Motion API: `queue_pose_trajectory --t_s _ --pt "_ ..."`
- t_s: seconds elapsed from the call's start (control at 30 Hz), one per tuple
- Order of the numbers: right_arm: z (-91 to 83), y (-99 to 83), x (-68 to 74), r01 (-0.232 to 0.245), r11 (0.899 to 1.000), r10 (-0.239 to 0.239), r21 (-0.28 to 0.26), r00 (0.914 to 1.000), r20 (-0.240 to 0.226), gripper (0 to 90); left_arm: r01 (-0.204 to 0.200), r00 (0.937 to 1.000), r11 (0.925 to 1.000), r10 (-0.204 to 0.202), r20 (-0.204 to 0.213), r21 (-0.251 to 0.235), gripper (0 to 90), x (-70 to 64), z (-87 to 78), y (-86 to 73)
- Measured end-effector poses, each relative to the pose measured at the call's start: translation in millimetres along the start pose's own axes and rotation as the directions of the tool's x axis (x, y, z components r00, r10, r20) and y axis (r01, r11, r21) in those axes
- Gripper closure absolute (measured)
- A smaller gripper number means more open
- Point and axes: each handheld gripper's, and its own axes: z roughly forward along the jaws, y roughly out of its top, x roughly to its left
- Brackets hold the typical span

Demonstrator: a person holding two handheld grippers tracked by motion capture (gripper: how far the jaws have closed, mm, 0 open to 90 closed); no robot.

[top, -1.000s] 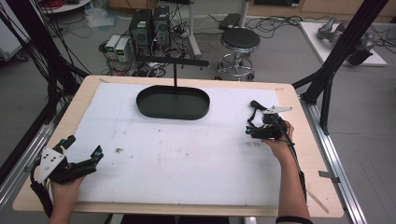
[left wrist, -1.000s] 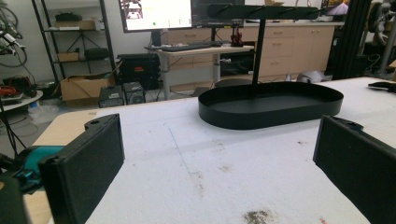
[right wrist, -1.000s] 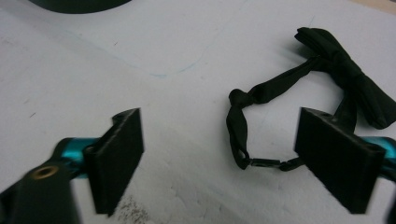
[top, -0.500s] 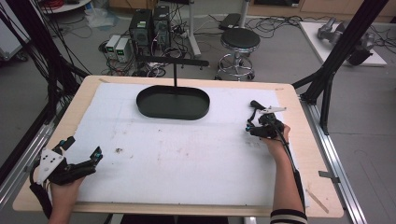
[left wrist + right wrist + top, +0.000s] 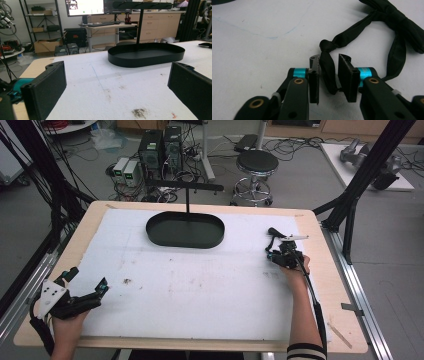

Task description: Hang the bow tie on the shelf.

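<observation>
Right gripper (image 5: 329,75): jaws narrowly parted, straddling a black fabric strap (image 5: 327,67). One jaw touches the strap; a slim gap remains at the other, so the strap is not pinched. The strap runs from a small knot to a bunched black bow (image 5: 402,22) lying on the white table cover (image 5: 200,290) near the right edge. Left gripper (image 5: 85,290): jaws spread wide, nothing between them, low over the cover's near-left corner. A black oval tray (image 5: 185,230) with an upright post stands at the far centre, well apart from both.
</observation>
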Motion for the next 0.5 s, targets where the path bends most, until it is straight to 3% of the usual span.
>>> queue_pose_trajectory --t_s 0.1,0.13,0.3,0.43,0.47,0.5 --pt "0.1 -0.2 0.1 -0.003 1.000 0.003 -0.001 1.0000 0.001 78.6 -0.001 1.0000 1.0000 0.001 0.000 0.000 2.4 0.2 -0.4 0.0" --pt "-0.5 -0.9 0.9 -0.019 1.000 0.019 -0.004 0.9998 0.005 82.9 -0.001 1.0000 1.0000 0.001 0.000 0.000 2.4 0.2 -0.5 0.1" --pt "-3.0 -1.4 -0.4 -0.054 0.998 0.055 -0.030 0.9984 0.016 86.9 0.000 1.0000 1.0000 0.000 0.002 -0.004 2.4 0.2 -1.1 0.2" --pt "-18.1 5.1 3.4 -0.034 0.992 0.035 -0.122 0.9994 0.004 87.3 -0.001 1.0000 1.0000 0.001 -0.001 -0.004 2.4 0.8 -1.7 0.3" --pt "-18.1 5.1 3.4 -0.034 0.992 0.035 -0.122 0.9994 0.004 87.3 0.001 1.0000 1.0000 -0.001 0.001 -0.005 2.4 0.7 -1.7 0.4" --pt "-27.0 7.8 4.1 -0.041 0.985 0.040 -0.169 0.9992 -0.009 87.5 0.000 1.0000 1.0000 0.000 0.001 -0.006 2.4 0.7 -1.7 0.5"
